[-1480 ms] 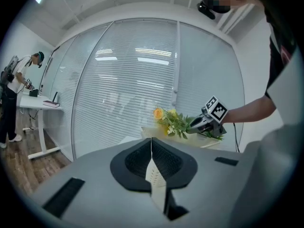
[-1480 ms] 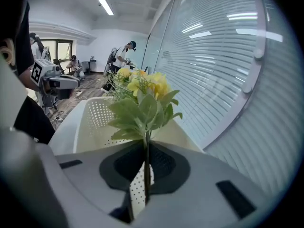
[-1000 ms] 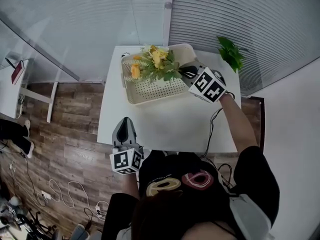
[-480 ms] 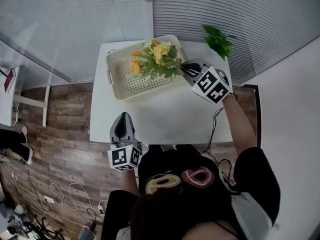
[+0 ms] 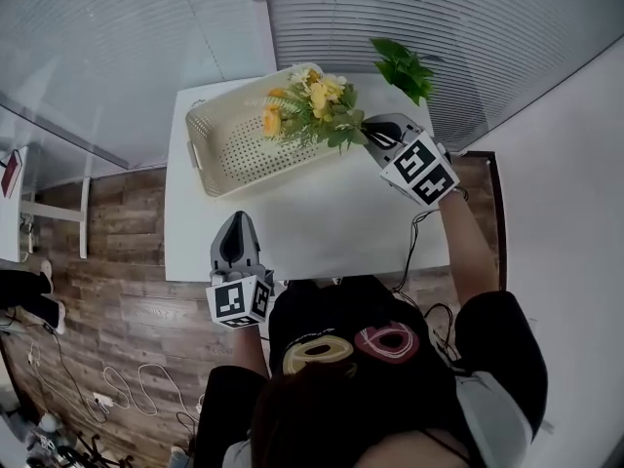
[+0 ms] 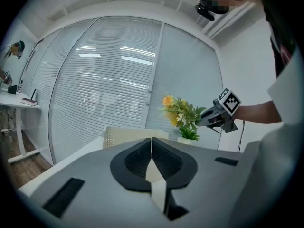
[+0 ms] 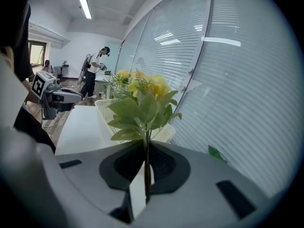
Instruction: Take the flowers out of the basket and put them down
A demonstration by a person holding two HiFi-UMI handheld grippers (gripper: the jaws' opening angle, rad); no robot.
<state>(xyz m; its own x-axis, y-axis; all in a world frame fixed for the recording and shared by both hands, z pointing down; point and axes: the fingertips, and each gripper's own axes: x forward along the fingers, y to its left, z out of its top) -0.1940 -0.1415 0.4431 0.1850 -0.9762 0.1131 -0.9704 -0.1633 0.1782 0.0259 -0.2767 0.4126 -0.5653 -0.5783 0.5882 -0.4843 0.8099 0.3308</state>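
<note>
A bunch of yellow and white flowers (image 5: 314, 108) with green leaves hangs over the right end of the cream perforated basket (image 5: 229, 149) on the white table (image 5: 331, 222). My right gripper (image 5: 369, 133) is shut on the stems; in the right gripper view the stems (image 7: 146, 151) run straight down between the pressed pads, with the blooms (image 7: 142, 91) above. My left gripper (image 5: 234, 224) hovers over the table's front edge, shut with nothing in it (image 6: 151, 148). From the left gripper view the flowers (image 6: 180, 112) sit well above the basket (image 6: 126, 136).
A small green potted plant (image 5: 402, 64) stands at the table's back right corner, close behind the flowers. A black cable (image 5: 413, 247) hangs off the right edge. Blinds and glass walls close the back. A second desk (image 5: 15, 178) stands far left; a person (image 7: 95, 72) stands far off.
My right gripper has carried the flowers rightward, from over the basket's middle to its right end. The left gripper has shifted a little over the table's front.
</note>
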